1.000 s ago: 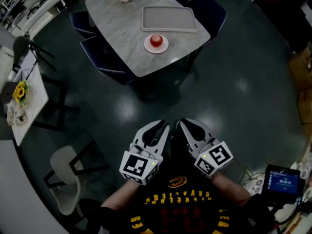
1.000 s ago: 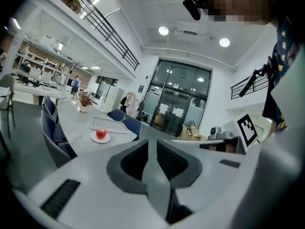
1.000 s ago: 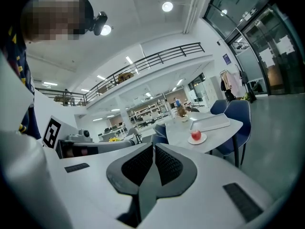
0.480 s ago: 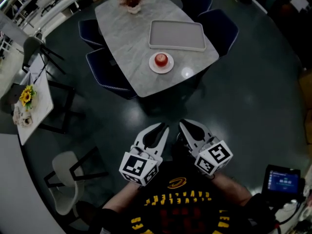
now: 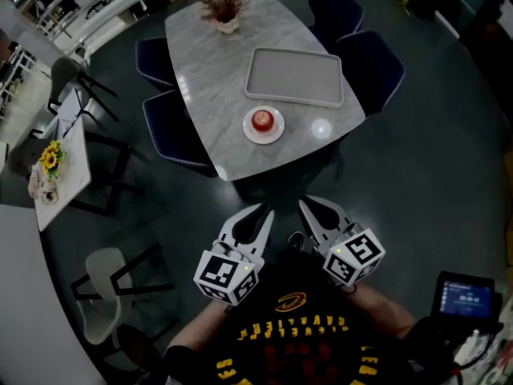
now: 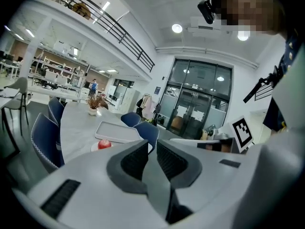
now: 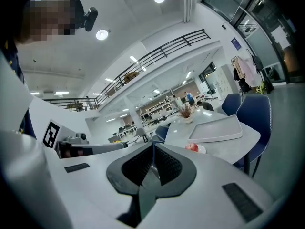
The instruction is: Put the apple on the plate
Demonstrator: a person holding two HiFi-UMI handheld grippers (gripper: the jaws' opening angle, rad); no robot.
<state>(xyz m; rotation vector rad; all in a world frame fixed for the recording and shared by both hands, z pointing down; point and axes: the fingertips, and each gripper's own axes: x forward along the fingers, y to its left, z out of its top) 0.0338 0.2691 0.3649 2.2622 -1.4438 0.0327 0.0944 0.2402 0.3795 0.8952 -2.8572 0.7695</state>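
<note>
Head view | round red apple (image 5: 262, 119) on round white plate (image 5: 249, 133) | left tongs (image 5: 258, 215) released | right tongs (image 5: 313, 208) clenched, empty

The head view looks steeply down from high up, the table (image 5: 208, 62) far off at 12 o'clock. Each gripper view sits low behind its own jaws, facing almost level — all three share that table, its tray (image 5: 294, 77) and the apple (image 5: 262, 120).

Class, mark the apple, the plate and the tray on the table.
apple (image 5: 262, 119), head view, middle of its red top.
plate (image 5: 277, 131), head view, bare white rim right of the apple.
tray (image 5: 294, 76), head view, its bare flat middle.
</note>
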